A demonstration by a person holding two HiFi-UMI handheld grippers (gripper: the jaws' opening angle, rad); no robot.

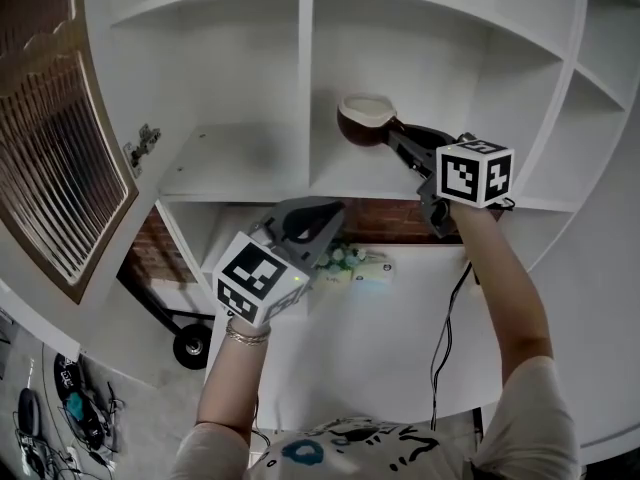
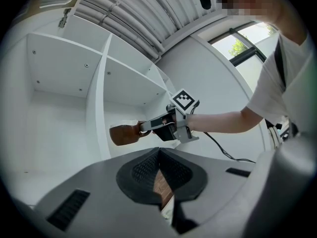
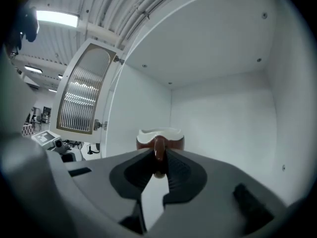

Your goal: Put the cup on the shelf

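Nearest, at the bottom of the head view, is the person's white T-shirt (image 1: 350, 448) with a blue and black print, too blurred to read. The left wrist wears a bracelet (image 1: 246, 334). Above it the left gripper (image 1: 325, 218) hovers over the white table (image 1: 360, 358). Its jaws are closed pad against pad and hold nothing; through the wedge below the pads a strip of brick shows. Its marker cube (image 1: 262, 276) bears only a black-and-white square pattern. Just beside those jaws in the head view, a few small pale and green objects (image 1: 355, 263) lie on the table, too blurred to name. A black cable (image 1: 443, 333) hangs along the right forearm.

Farther up, the right gripper (image 1: 395, 140), with its own patterned cube (image 1: 476, 172), is clamped on the handle of the cup (image 1: 365, 116) — brown outside, white inside, held upright. The cup is inside the shelf (image 1: 230, 158), in the compartment just right of the vertical divider (image 1: 305, 68) and close above the board. Whether its base touches the board I cannot tell.

Behind the table a brick wall (image 1: 385, 218) shows under the shelf. At the left a door (image 1: 55, 158) with ribbed glass stands open, with a metal hinge (image 1: 143, 148) at the shelf's edge. A black wheel (image 1: 190, 346) sits on the floor below.
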